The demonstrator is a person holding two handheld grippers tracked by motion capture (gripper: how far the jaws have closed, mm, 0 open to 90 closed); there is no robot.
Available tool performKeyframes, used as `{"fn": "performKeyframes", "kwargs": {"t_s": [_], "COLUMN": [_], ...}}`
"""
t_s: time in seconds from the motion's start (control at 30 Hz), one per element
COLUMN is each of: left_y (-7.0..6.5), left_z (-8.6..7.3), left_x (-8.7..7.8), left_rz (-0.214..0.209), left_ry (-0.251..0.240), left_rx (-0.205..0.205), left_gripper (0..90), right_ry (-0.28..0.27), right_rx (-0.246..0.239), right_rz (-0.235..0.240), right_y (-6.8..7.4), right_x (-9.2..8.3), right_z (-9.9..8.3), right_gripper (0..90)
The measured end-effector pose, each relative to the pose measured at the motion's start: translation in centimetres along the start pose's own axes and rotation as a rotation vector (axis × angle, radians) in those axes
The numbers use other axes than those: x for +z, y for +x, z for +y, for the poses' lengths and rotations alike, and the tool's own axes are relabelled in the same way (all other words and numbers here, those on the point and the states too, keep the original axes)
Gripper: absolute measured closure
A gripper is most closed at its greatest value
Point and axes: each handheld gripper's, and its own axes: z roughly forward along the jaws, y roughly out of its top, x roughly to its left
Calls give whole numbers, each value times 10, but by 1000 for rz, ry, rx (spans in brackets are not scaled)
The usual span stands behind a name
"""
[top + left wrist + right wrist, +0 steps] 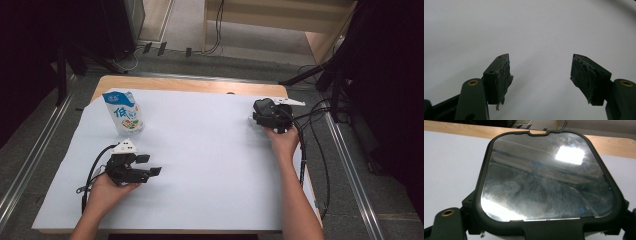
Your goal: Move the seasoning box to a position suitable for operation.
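Note:
A blue and white carton (125,112) stands upright at the far left of the white sheet (200,150). My left gripper (150,165) lies low on the sheet in front of the carton. Its jaws point right and stand open, and in the left gripper view the left gripper (541,77) has only bare white sheet between its pads (504,80). At the far right, my right gripper (260,116) is shut on a black, rounded-square panel (262,106). In the right gripper view the panel's glossy face (546,182) reflects a ceiling light and hides most of the fingers (447,225).
The sheet covers a wooden table whose far edge (200,85) shows bare. Black cables (310,150) trail off the table's right side. Metal floor rails (350,165) run along both sides, and dark stands and more cables sit beyond the far edge.

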Motion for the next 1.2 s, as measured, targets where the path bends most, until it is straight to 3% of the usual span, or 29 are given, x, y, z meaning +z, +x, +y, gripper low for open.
{"fn": "performKeyframes", "kwargs": {"t_s": [0.13,0.27,0.33,0.63,1.2], "left_y": [0,1,2,-1,-3], "left_z": [3,8,12,20,31], "left_x": [4,6,7,16,30], "left_rz": [14,-7,-14,-28,-59], "left_ry": [18,23,15,11,25], "left_rx": [15,21,19,49,72], "left_gripper": [368,365,364,370,396], "right_ry": [12,8,12,18,42], "right_rx": [-10,-1,-43,-83,-151], "right_rz": [34,64,76,135,221], "right_y": [14,24,36,70,115], "right_x": [-9,-14,-18,-26,-29], "right_z": [-4,-7,-10,-17,-29], "right_gripper": [164,164,164,164,164]}}
